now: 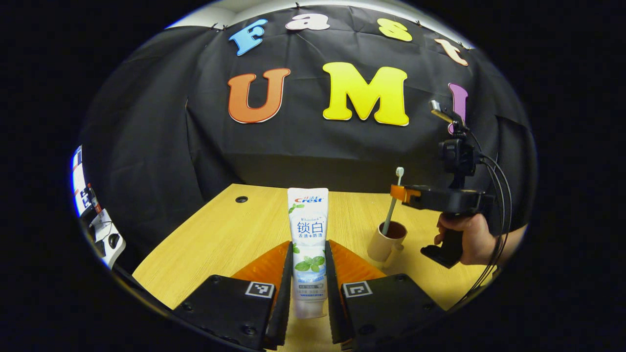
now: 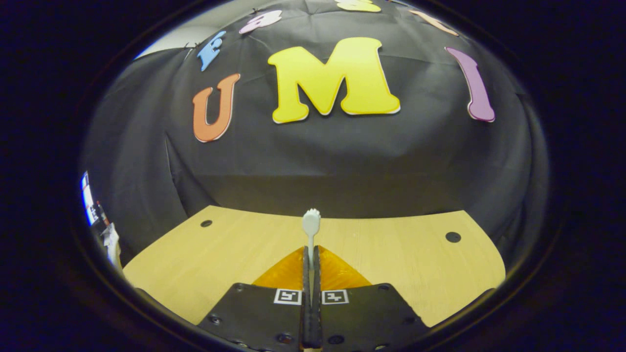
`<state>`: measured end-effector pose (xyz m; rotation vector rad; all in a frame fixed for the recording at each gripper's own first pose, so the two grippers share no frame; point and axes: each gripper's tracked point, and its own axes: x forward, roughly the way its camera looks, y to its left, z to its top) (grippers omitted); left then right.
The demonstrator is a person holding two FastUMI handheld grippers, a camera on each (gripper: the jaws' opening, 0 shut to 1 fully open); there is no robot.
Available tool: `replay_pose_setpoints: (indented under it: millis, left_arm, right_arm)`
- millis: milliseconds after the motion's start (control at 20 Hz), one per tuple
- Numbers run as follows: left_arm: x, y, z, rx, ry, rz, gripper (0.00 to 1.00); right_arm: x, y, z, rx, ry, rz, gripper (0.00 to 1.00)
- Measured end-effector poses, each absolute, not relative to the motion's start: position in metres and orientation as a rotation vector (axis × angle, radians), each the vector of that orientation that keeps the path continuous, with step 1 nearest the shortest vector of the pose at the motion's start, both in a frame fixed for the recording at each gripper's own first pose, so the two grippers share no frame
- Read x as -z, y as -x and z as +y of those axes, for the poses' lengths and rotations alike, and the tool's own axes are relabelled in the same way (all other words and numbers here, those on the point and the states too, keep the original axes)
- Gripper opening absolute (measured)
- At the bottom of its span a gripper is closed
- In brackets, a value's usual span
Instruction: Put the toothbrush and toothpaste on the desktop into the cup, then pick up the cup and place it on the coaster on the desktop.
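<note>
In the right gripper view, the right gripper (image 2: 311, 264) had its fingers (image 2: 306, 274) pressed together on the thin neck of a toothbrush (image 2: 311, 230). The brush stood upright, its white head rising above the fingertips. Behind it lay the pale wooden tabletop (image 2: 415, 264), with small dark holes near its far corners.

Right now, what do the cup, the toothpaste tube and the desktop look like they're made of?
Cup: probably ceramic or plastic, matte beige with dark inside. Toothpaste tube: soft plastic, glossy printed skin. Desktop: pale wood or laminate, faint grain, smooth.
</note>
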<state>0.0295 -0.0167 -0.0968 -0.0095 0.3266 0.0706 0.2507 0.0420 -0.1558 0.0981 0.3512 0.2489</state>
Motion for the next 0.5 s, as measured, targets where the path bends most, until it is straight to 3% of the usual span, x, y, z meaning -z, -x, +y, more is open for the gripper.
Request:
replay_pose_setpoints:
  millis: [400,450,500]
  left_arm:
    - [0.062,-0.063,-0.04,0.01,-0.074,0.189,0.36]
    - [0.06,-0.067,-0.046,0.027,-0.075,0.177,0.36]
    - [0.06,-0.073,-0.052,0.044,-0.068,0.166,0.36]
  right_arm:
    - [0.188,-0.249,0.035,-0.238,-0.089,0.43,0.04]
    - [0.189,-0.247,0.031,-0.229,-0.094,0.442,0.07]
    - [0.19,-0.243,0.029,-0.229,-0.106,0.456,0.27]
